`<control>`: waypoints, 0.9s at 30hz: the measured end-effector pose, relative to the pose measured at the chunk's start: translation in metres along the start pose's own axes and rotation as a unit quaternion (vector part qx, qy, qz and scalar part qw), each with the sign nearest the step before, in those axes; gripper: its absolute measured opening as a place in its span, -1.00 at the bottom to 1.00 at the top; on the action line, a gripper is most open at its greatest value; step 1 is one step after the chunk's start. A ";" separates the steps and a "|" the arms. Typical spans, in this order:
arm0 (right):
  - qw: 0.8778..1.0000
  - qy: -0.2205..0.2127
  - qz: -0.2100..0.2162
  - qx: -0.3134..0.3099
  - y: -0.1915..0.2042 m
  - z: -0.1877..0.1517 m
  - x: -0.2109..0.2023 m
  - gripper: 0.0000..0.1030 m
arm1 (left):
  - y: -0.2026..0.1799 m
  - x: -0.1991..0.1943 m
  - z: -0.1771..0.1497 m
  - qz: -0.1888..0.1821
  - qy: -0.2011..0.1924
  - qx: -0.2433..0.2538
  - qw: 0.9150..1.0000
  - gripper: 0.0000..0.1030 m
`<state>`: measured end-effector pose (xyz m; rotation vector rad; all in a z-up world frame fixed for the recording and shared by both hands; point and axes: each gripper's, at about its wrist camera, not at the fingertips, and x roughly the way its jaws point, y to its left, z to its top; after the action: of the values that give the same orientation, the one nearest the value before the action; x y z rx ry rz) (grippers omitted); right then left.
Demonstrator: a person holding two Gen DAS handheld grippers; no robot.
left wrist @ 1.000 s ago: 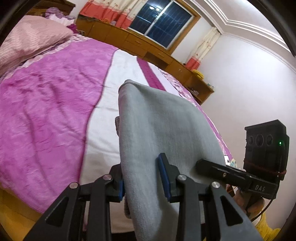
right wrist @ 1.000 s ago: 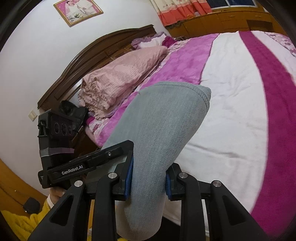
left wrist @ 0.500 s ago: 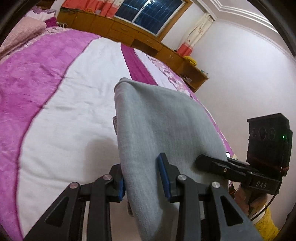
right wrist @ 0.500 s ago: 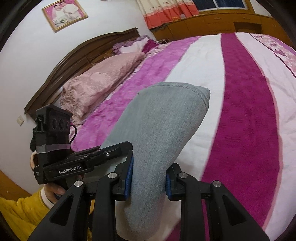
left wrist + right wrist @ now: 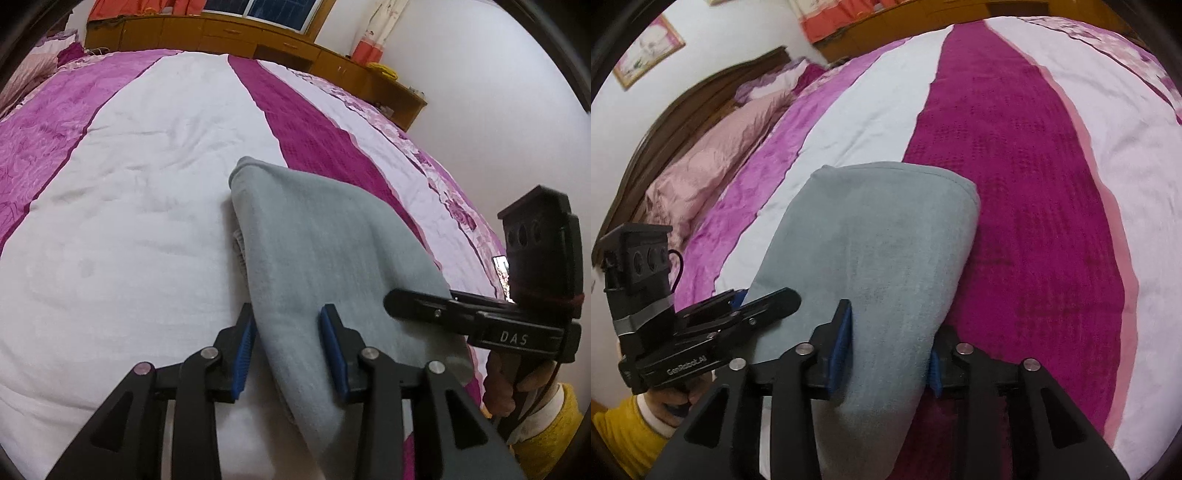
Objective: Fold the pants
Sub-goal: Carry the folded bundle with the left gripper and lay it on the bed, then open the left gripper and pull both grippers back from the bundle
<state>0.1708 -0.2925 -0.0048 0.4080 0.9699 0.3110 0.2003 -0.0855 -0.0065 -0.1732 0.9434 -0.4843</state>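
The folded grey pants (image 5: pixel 314 251) hang between my two grippers, low over the bed. My left gripper (image 5: pixel 290 341) is shut on one edge of the pants; the cloth fills the gap between its blue pads. My right gripper (image 5: pixel 890 343) is shut on the other edge of the pants (image 5: pixel 879 240). The folded far end points forward over the bedspread. In the left wrist view the right gripper's body (image 5: pixel 480 317) sits at the right. In the right wrist view the left gripper's body (image 5: pixel 687 332) sits at the left.
The bed (image 5: pixel 129 184) carries a white, pink and magenta striped bedspread (image 5: pixel 1015 166). A pink pillow (image 5: pixel 713 162) lies by the dark wooden headboard (image 5: pixel 665 122). Wooden cabinets (image 5: pixel 221 33) run under the window. A white wall (image 5: pixel 498 92) stands to the right.
Both grippers have swung with the pants from the pillow side toward the middle of the bed and dropped lower. The grip on the cloth is unchanged.
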 end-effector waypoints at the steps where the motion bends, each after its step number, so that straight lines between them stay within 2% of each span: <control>1: 1.000 -0.002 0.001 0.007 -0.001 0.000 -0.002 -0.41 | -0.001 -0.002 0.000 0.000 0.003 0.000 1.000 -0.26; 6: 0.999 -0.015 -0.029 0.006 0.002 -0.008 -0.024 -0.41 | -0.008 -0.028 -0.008 0.017 0.003 0.022 1.000 -0.27; 10: 0.997 -0.041 -0.064 0.005 0.006 -0.028 -0.055 -0.41 | -0.014 -0.044 -0.023 0.039 0.006 0.040 0.998 -0.26; 13: 0.997 -0.050 -0.062 0.019 0.006 -0.045 -0.067 -0.41 | -0.011 -0.042 -0.032 0.050 0.014 0.037 0.998 -0.26; 16: 0.996 -0.047 -0.069 0.024 0.003 -0.061 -0.064 -0.41 | -0.005 -0.036 -0.039 0.063 0.019 0.030 0.997 -0.14; 19: 0.995 -0.034 -0.087 0.026 -0.002 -0.068 -0.051 -0.41 | 0.001 -0.033 -0.041 0.071 0.018 0.025 0.997 0.06; 23: 0.995 -0.042 -0.091 0.031 -0.004 -0.069 -0.046 -0.41 | 0.003 -0.036 -0.040 0.068 0.017 0.014 0.997 0.07; 27: 0.993 -0.056 -0.104 0.023 0.005 -0.073 -0.057 -0.41 | -0.007 -0.047 -0.043 0.083 0.018 0.023 0.996 0.06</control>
<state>0.0785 -0.2985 0.0028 0.3586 0.9019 0.0756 0.1404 -0.0662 0.0057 -0.0438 0.9716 -0.3572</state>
